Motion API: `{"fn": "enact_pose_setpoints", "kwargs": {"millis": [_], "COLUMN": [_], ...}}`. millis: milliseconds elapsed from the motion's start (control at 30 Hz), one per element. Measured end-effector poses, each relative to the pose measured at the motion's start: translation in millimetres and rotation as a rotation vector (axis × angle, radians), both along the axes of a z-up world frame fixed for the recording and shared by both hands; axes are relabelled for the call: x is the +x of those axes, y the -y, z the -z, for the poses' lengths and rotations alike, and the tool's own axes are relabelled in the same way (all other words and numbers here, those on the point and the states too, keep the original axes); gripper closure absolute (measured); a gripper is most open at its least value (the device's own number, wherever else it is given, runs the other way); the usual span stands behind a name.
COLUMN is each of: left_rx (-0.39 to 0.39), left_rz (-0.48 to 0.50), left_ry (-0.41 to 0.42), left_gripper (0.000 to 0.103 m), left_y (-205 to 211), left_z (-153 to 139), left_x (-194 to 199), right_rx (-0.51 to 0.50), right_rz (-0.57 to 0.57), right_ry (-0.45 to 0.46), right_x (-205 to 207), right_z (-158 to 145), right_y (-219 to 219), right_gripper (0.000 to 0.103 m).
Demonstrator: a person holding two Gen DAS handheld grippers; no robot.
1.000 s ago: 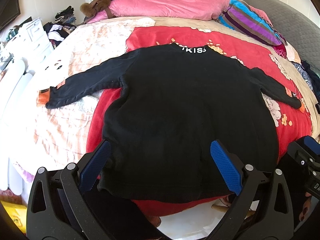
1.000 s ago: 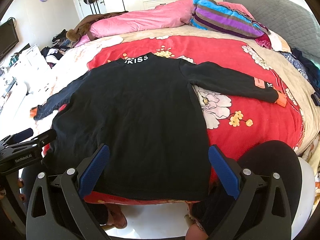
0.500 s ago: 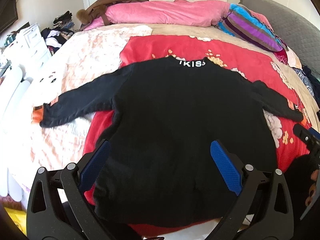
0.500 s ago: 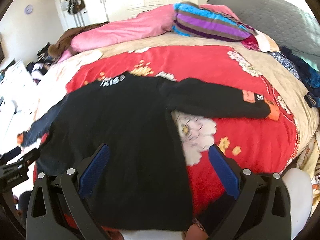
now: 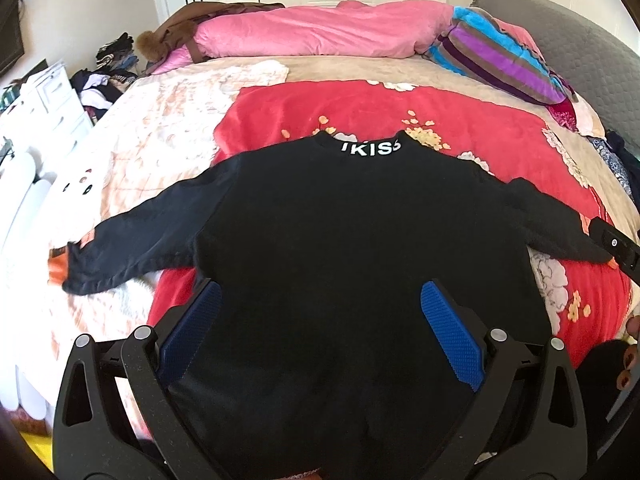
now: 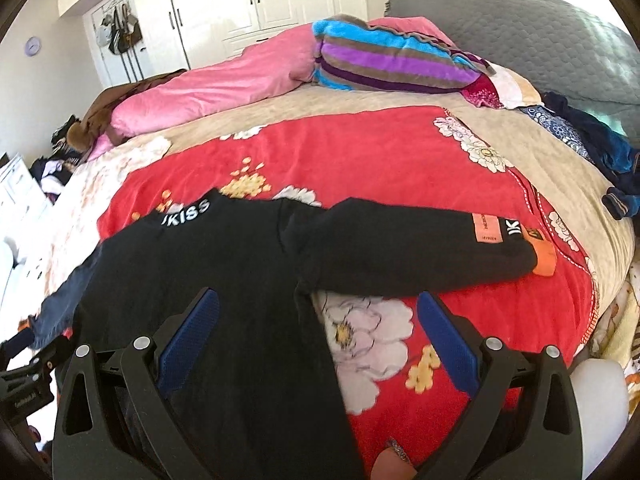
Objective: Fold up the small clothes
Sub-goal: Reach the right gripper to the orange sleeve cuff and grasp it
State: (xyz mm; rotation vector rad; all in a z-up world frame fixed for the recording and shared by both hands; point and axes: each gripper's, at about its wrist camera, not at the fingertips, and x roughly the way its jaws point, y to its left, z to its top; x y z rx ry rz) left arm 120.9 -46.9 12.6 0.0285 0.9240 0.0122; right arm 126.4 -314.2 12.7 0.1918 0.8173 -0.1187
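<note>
A small black sweater [image 5: 340, 248] with white letters on its collar lies flat on the red flowered blanket [image 5: 360, 108], sleeves spread to both sides. My left gripper [image 5: 320, 320] hovers open over the sweater's lower body, nothing between its blue pads. In the right wrist view the same sweater [image 6: 224, 272] fills the left half, and its right sleeve [image 6: 408, 248] with an orange cuff stretches to the right. My right gripper [image 6: 316, 324] is open above the sweater's right side edge, just below that sleeve. The other gripper's black tip [image 5: 612, 246] shows by the right cuff.
A pink quilt [image 5: 320, 32] and a striped pillow [image 5: 496, 56] lie along the bed's far edge, a grey headboard cushion [image 6: 540, 36] on the right. Dark blue clothes [image 6: 600, 152] sit at the right bed edge. White drawers [image 5: 48, 108] and piled clothes stand left.
Both grippers have moved forward over the bed. The right one swung to the right, toward the right sleeve. The sweater lies as before.
</note>
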Motion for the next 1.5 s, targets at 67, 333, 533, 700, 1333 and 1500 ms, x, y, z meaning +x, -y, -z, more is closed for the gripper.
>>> {"fn": "enact_pose_setpoints", "kwargs": {"millis": [67,333,533,700,1333,1500], "left_rx": [0.000,0.009,0.005,-0.010,0.039,0.057], "left_rz": [0.008,0.037,0.049,0.052,0.079,0.059], "left_ry": [0.000,0.005,0.012,0.003,-0.054,-0.078], "left_gripper": [0.009,0.009,0.009,0.009,0.009,0.009], "left_y": [5.3,26.8,40.4,47.5,44.5,29.9], "left_z": [1.2,7.1,12.1,20.4,86.5,99.9], "left_x": [8.2,35.6,55.9,72.7,111.6,115.6], "right_rx": [-0.005,-0.006,-0.001,0.006,0.003,0.024], "right_rz": [0.012,0.058,0.124,0.183,0.598,0.668], "right_ry": [0.002,-0.018,-0.030,-0.042,-0.145,-0.151], "right_x": [7.8,34.4,53.7,63.5,54.3,47.4], "right_z": [2.5,17.6,28.4,36.7,84.0,89.8], "right_y": [4.6,22.1,47.2,71.7,216.5,230.7], "right_gripper": [0.004,0.004,0.004,0.004,0.004,0.004]}}
